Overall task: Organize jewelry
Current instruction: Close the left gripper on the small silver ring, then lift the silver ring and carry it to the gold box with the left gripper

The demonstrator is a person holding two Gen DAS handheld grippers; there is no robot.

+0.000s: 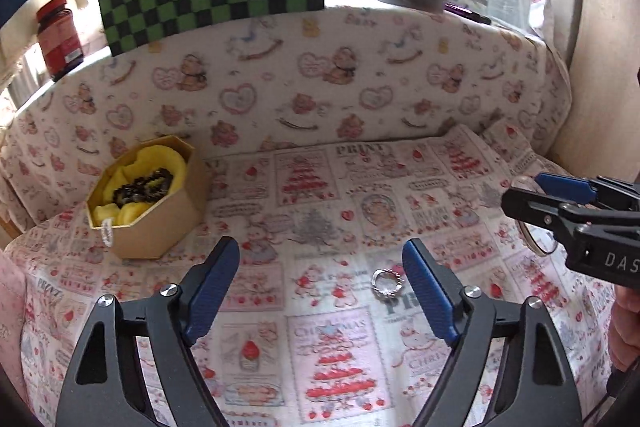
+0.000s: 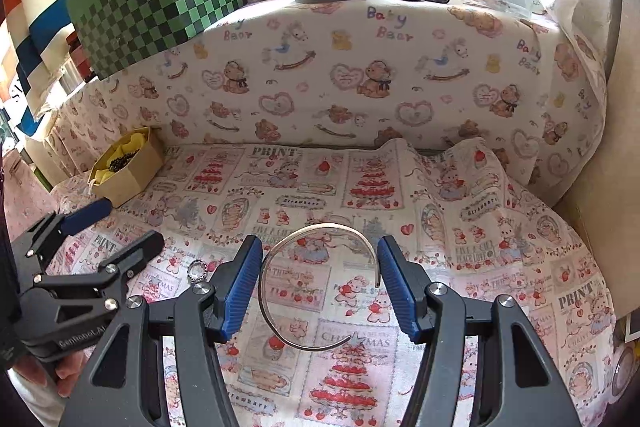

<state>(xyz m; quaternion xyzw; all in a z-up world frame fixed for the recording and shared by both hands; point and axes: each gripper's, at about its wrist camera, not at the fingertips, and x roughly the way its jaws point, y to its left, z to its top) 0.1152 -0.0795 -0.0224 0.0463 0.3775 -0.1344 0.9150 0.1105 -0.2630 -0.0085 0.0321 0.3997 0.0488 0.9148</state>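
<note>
- Left gripper (image 1: 320,291) spread above the cloth (image 1: 320,187), a ring (image 1: 386,281) between its fingers, untouched.
- Right gripper (image 2: 320,287) pinches a bangle (image 2: 316,287).
- Box (image 1: 152,203) well apart.

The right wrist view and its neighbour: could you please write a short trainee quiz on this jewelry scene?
1. True or false: the ring lies inside the cardboard box.
2. What does the right gripper hold between its jaws? A a necklace; B an open bangle; C a watch.
3. Fill in: the box's lining is coloured ____.

Key: 1 false, it lies on the cloth. 2 B, the bangle. 3 yellow.
</note>
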